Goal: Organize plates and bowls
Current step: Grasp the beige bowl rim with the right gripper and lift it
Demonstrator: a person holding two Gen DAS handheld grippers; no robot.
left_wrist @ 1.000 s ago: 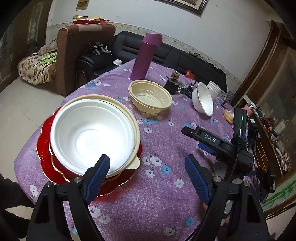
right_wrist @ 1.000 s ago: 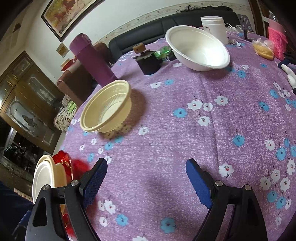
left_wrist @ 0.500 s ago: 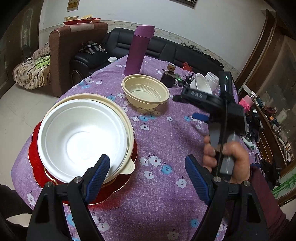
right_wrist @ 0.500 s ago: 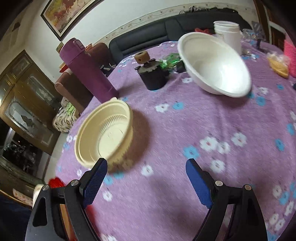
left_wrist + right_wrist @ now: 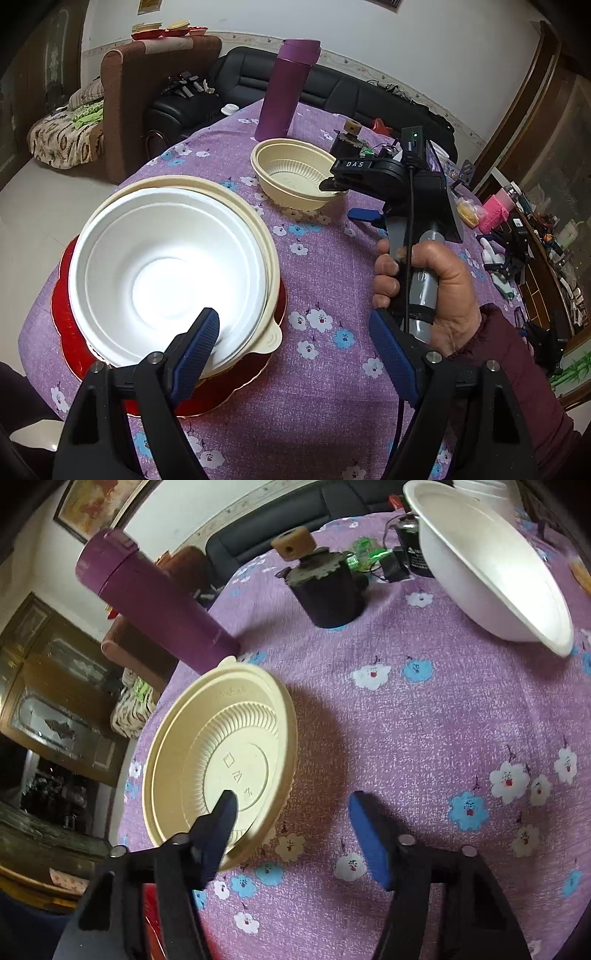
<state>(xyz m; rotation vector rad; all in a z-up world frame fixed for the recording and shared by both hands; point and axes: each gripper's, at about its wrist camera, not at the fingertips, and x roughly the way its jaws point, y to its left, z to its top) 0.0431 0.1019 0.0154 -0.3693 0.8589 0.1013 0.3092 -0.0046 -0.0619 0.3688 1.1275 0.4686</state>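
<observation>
Two grippers worked over the counter (image 5: 325, 266): the left gripper (image 5: 295, 354) hung with fingers apart beside the stacked white bowl (image 5: 166, 273), while the right gripper (image 5: 291, 827), fingers just closing yet unclamped, straddled the cream bowl's (image 5: 221, 753) near rim.

purple tablecloth (image 5: 424, 709) with little white and blue flowers, cream ribbed bowl (image 5: 221, 760), plain white bowl (image 5: 166, 277) nested in a cream one on a shiny red plate (image 5: 70, 332), plus a plum-purple flask (image 5: 288, 88).
</observation>
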